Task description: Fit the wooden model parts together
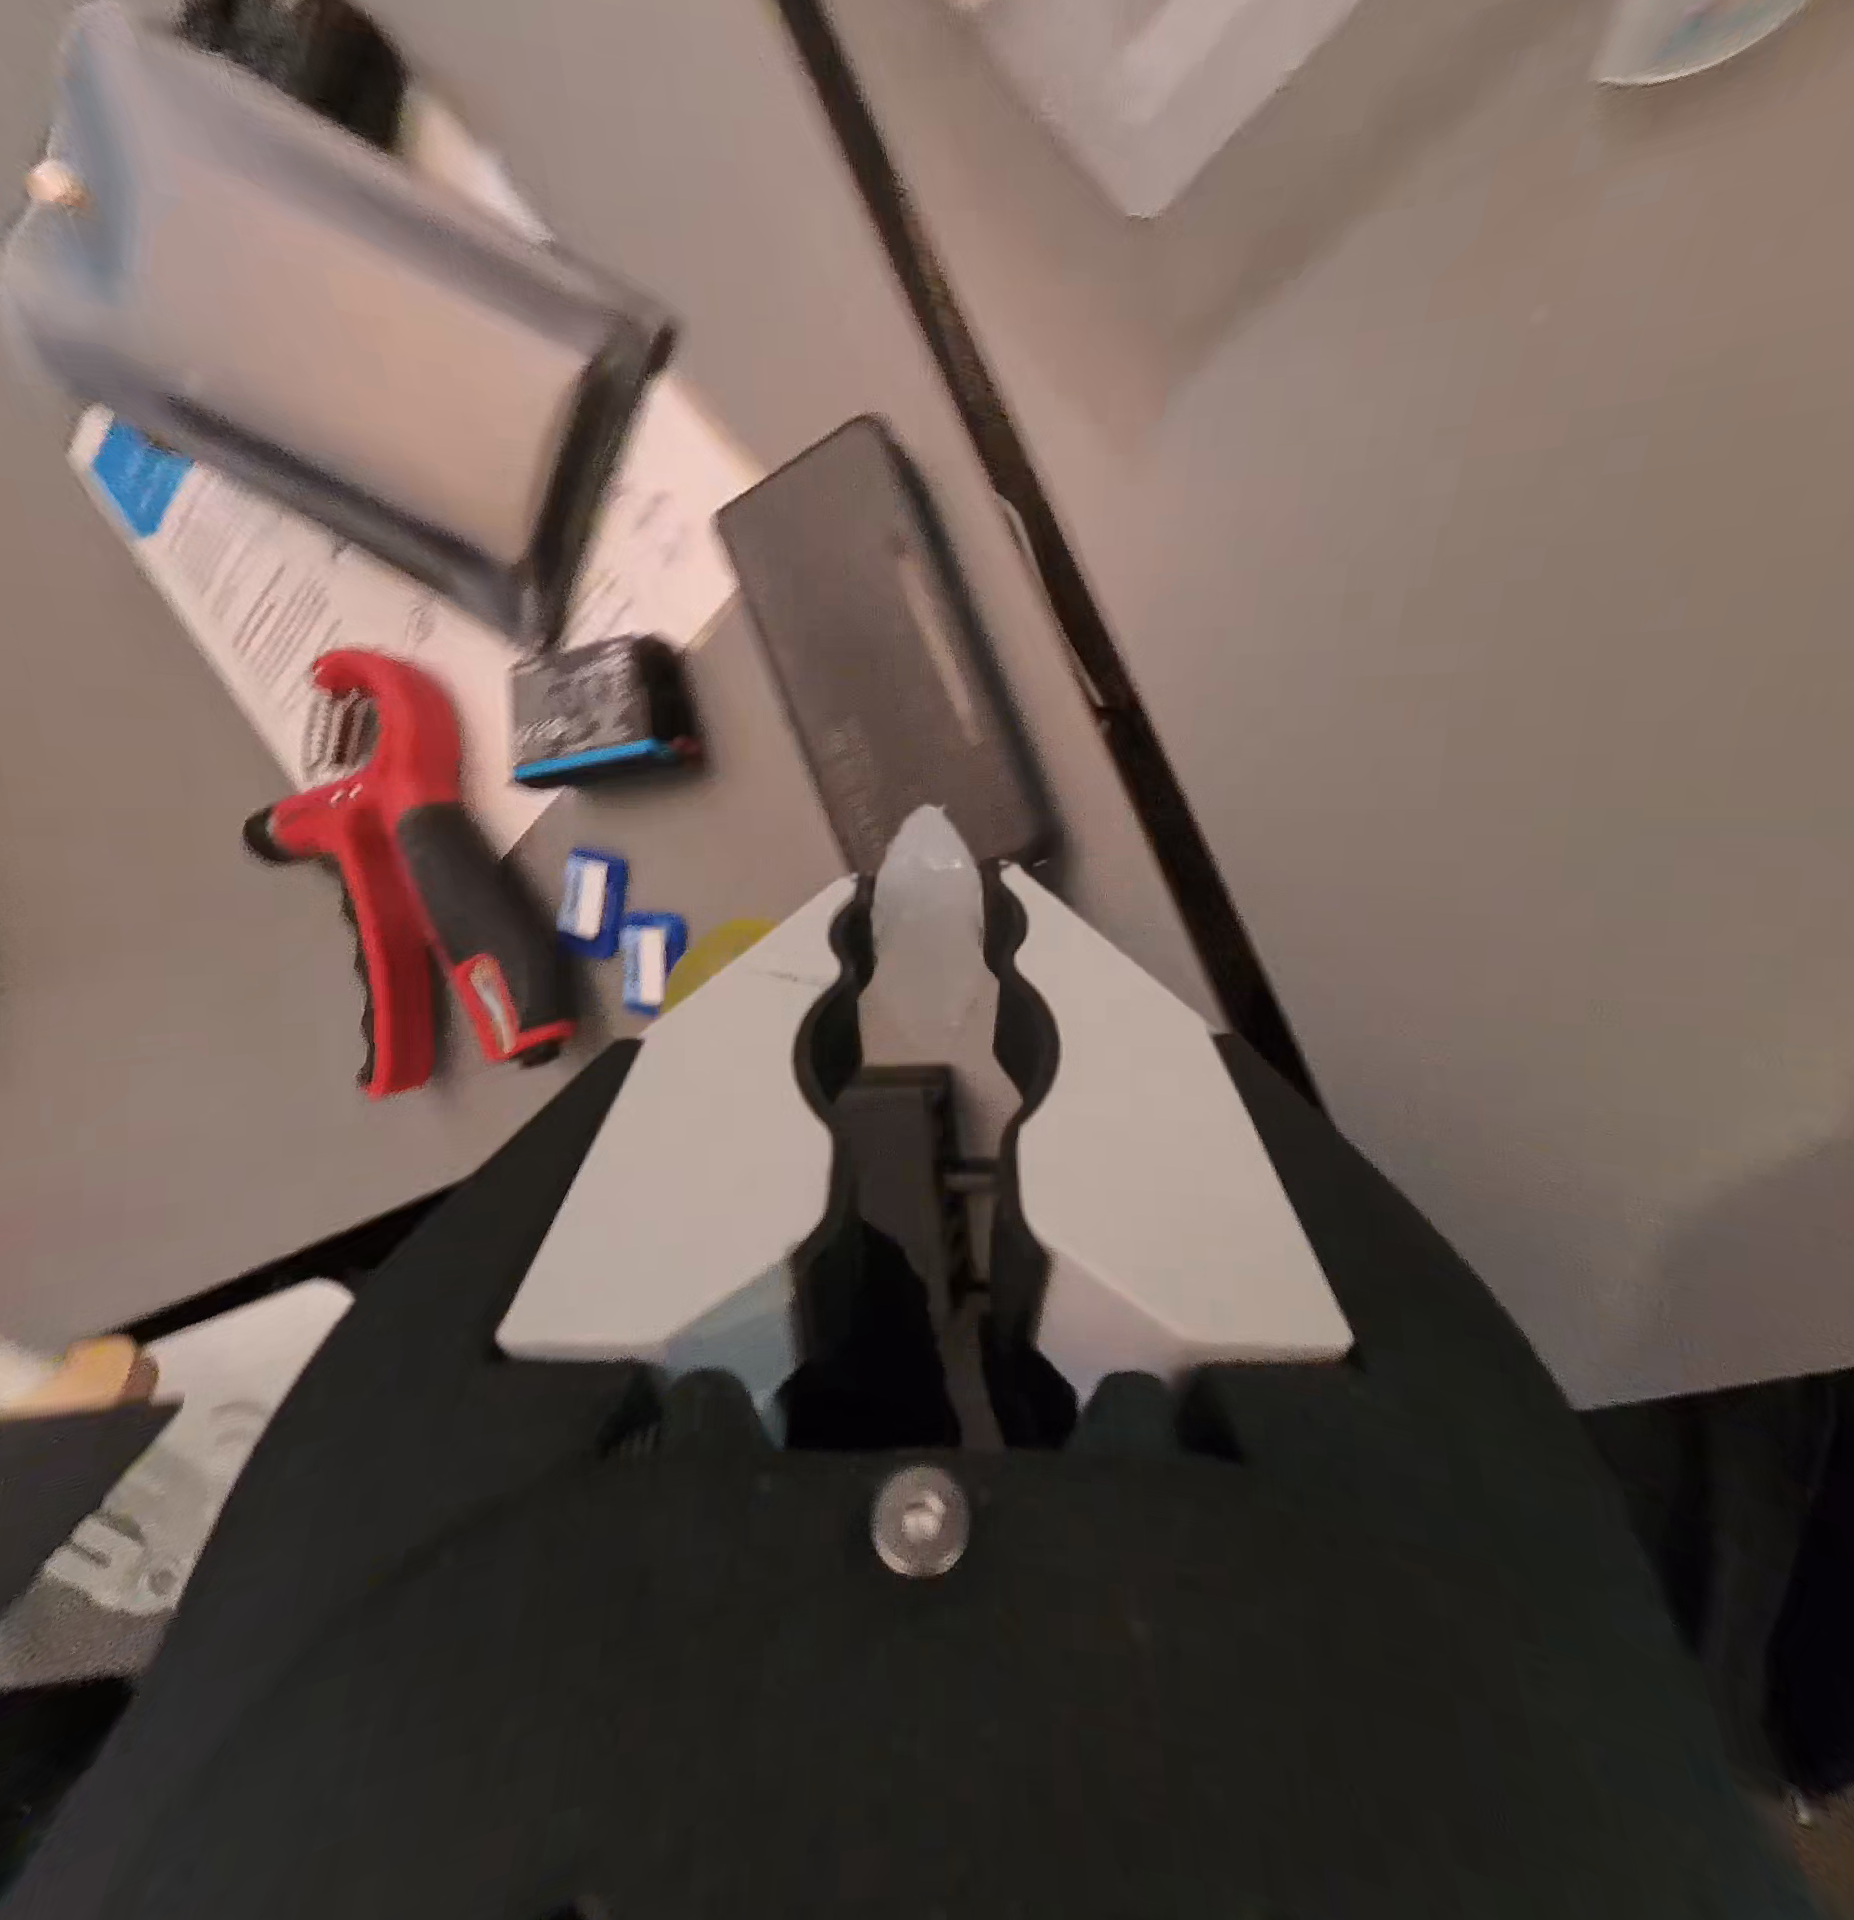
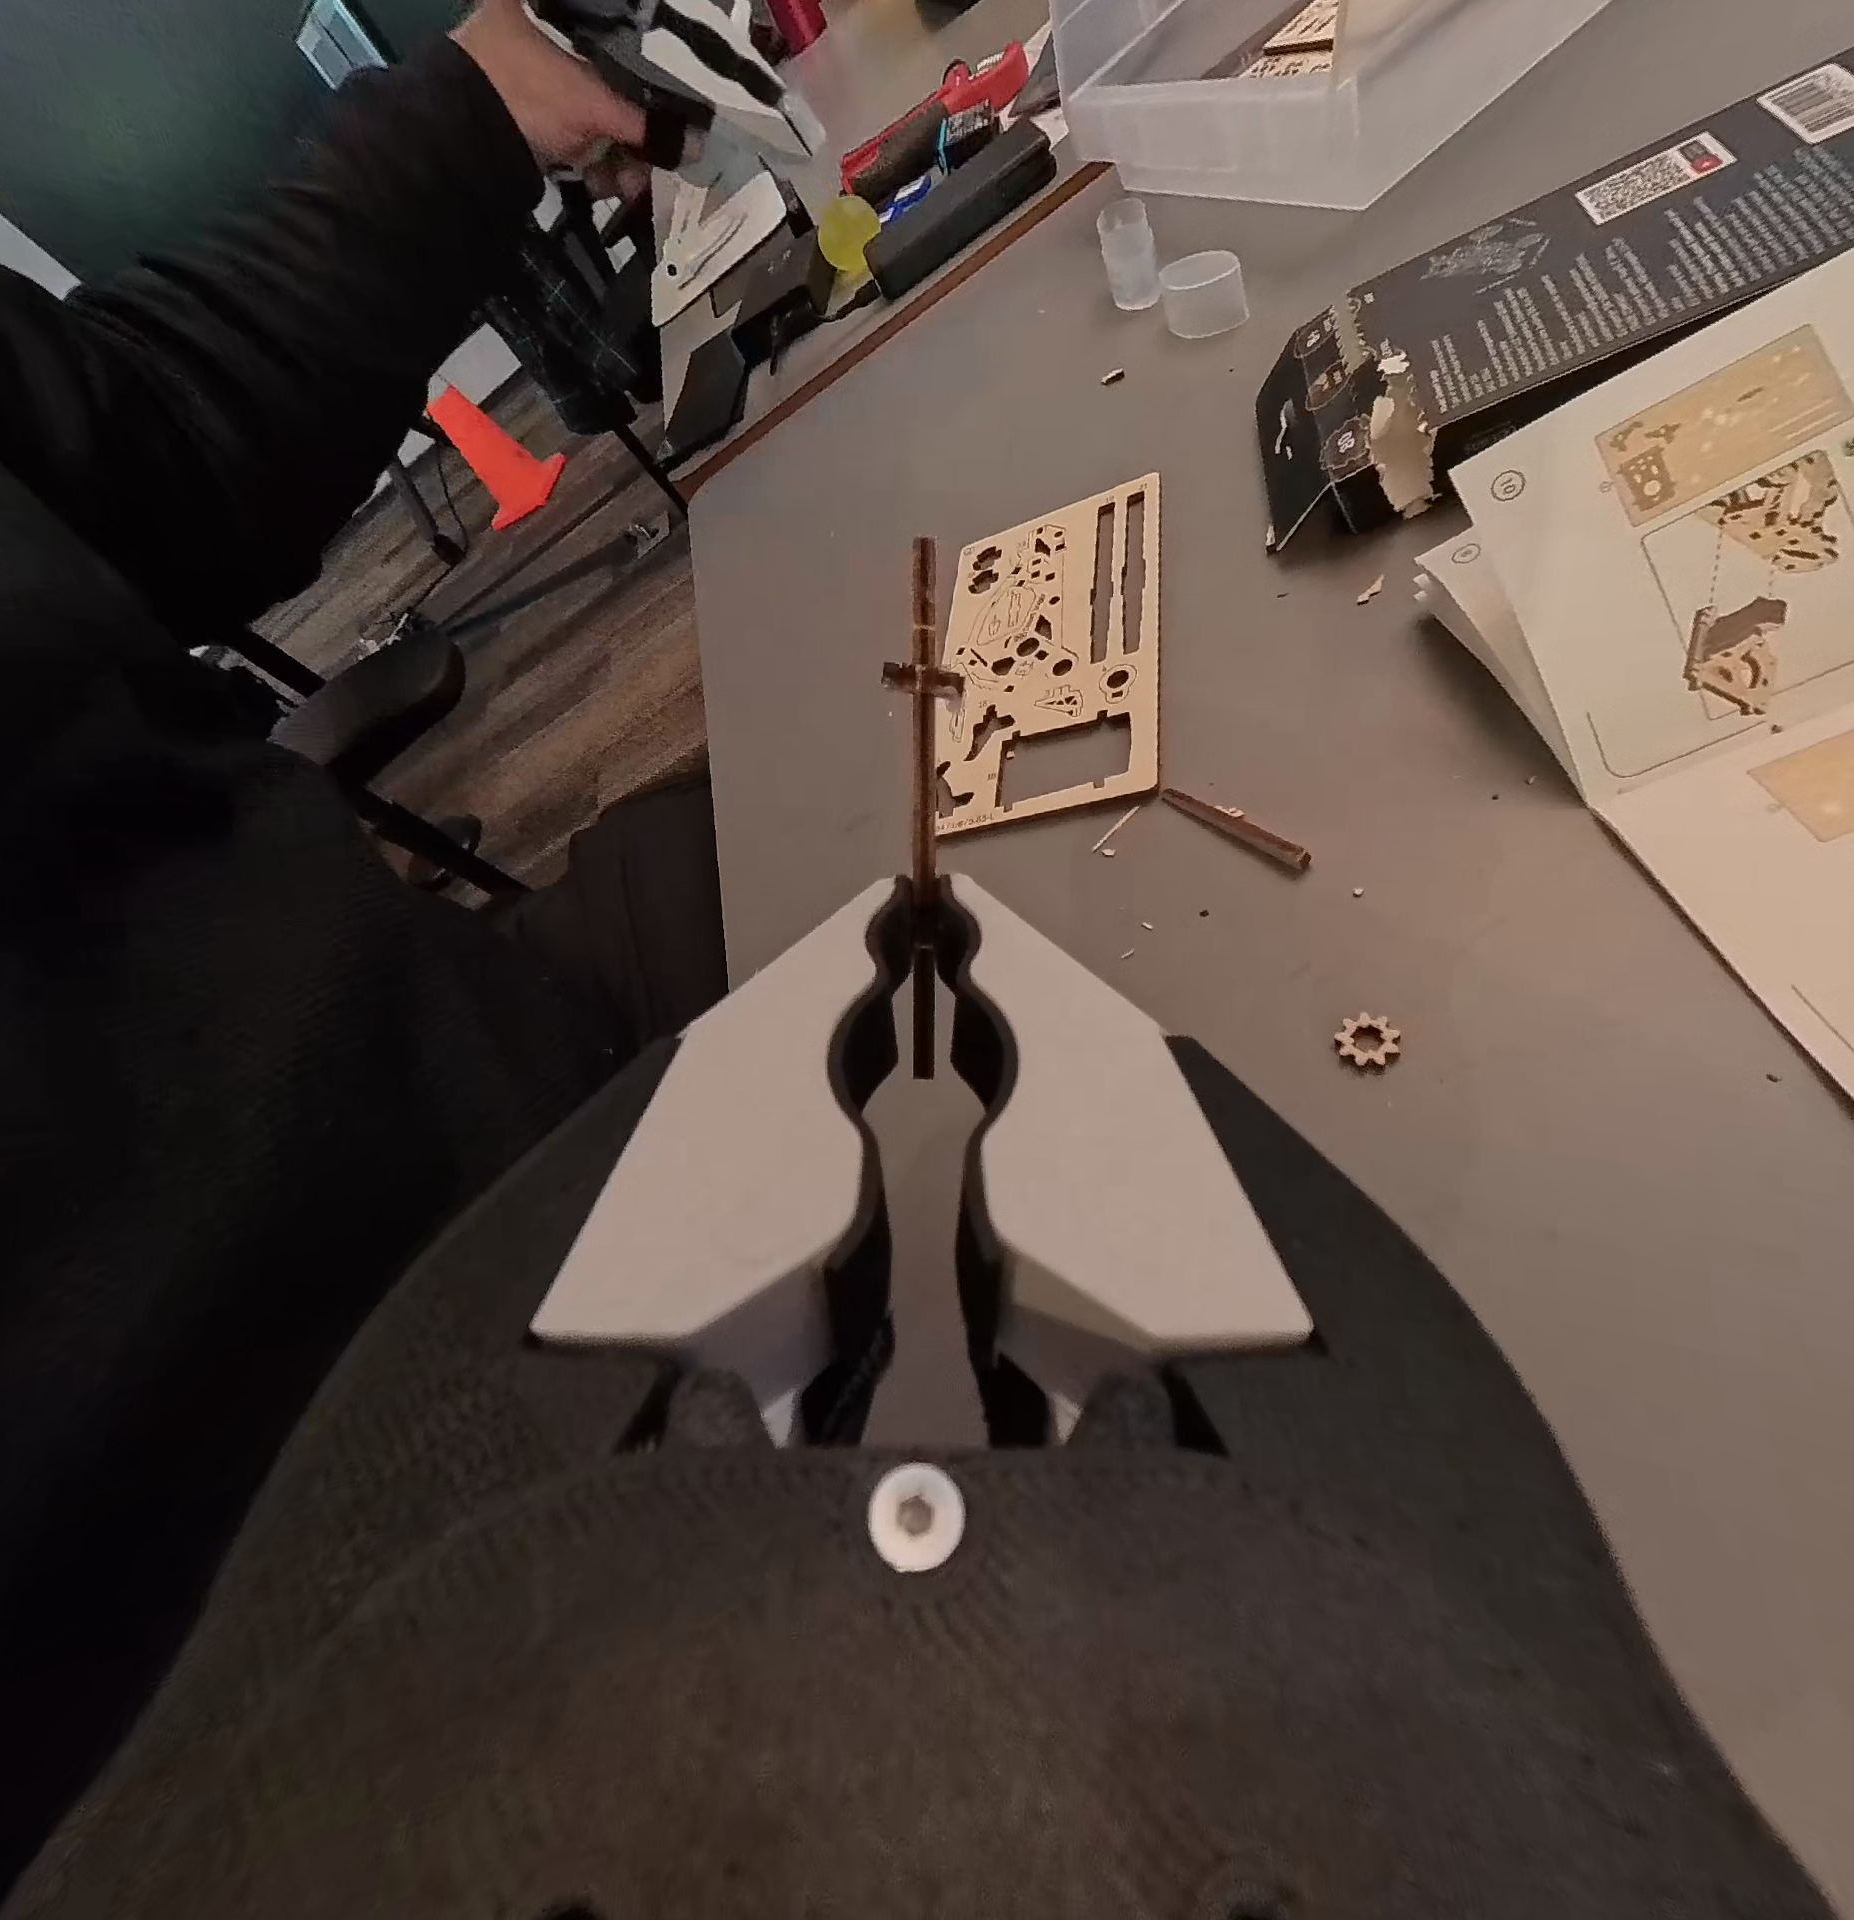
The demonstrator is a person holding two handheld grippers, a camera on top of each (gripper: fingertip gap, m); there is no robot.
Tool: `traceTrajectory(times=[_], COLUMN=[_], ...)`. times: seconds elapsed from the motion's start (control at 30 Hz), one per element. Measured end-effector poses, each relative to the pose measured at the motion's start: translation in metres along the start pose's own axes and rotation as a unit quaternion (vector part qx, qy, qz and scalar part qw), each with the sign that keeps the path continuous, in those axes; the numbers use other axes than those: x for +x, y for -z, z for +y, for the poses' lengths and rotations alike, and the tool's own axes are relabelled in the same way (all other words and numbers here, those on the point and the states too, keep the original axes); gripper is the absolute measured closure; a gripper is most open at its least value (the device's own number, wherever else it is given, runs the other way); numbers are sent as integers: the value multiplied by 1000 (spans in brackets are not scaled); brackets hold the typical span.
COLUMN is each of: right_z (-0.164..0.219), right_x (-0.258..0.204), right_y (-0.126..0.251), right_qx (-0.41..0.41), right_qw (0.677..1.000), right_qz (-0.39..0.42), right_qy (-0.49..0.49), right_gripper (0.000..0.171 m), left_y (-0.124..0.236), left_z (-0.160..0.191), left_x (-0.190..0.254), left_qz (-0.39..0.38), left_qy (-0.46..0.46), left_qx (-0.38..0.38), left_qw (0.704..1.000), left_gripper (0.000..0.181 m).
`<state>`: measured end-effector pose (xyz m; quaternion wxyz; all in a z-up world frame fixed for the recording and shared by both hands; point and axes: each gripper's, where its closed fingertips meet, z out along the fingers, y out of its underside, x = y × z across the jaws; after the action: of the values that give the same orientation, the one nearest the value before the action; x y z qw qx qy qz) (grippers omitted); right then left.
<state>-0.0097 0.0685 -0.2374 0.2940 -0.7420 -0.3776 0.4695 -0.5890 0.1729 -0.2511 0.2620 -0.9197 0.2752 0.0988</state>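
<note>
Between my right fingers: a thin wooden strip (image 2: 924,790), pinched edge-on by my right gripper (image 2: 923,883), with a small cross-piece (image 2: 918,677) slotted on partway up.
Left gripper (image 1: 923,883): nearly closed on a small pale, translucent lump (image 1: 925,904); I cannot tell what it is.
Left position: off over the neighbouring table (image 1: 1422,727), near a red tool (image 1: 403,862) and a black case (image 1: 881,644), well apart from the strip.
Parts sheet (image 2: 1058,665): flat on the grey table (image 2: 1318,1195), beyond the strip.
Loose parts: a stick (image 2: 1235,829) beside the sheet, a small gear (image 2: 1367,1042) nearer me.
Booklet (image 2: 1681,665): open at right, beside the torn box (image 2: 1525,312).
Step, I judge: carrying the strip to its mate.
Risk, twist: my grip is only on the strip's lower end, so side pressure could pivot or snap it.
Risk, cross-piece: it may only be friction-held; a knock could slide it off.
Risk, left: blurred view, so I would be aiming poorly.
</note>
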Motion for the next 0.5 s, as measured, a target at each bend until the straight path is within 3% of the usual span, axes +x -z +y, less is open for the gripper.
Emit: traceTrajectory(times=[0.13,0.23,0.33,0.5], right_z=[1,0,-1,-6], right_x=[1,3,3,-2], right_y=[-3,-4,-6,-6], right_qx=[-3,-4,-4,6], right_qw=[1000,1000,1000,1000], right_qz=[-1,2,3,-5], right_qy=[-3,-4,-4,-2], right_gripper=[170,170,170,170], left_y=[-3,-5,13,67], left_z=[17,9,-8,-19], left_x=[-23,-15,16,102], left_qz=[-2,14,23,39], left_qy=[45,48,38,6], left_qx=[-11,4,35,75], left_qw=[999,999,998,996], left_gripper=[162,162,162,162])
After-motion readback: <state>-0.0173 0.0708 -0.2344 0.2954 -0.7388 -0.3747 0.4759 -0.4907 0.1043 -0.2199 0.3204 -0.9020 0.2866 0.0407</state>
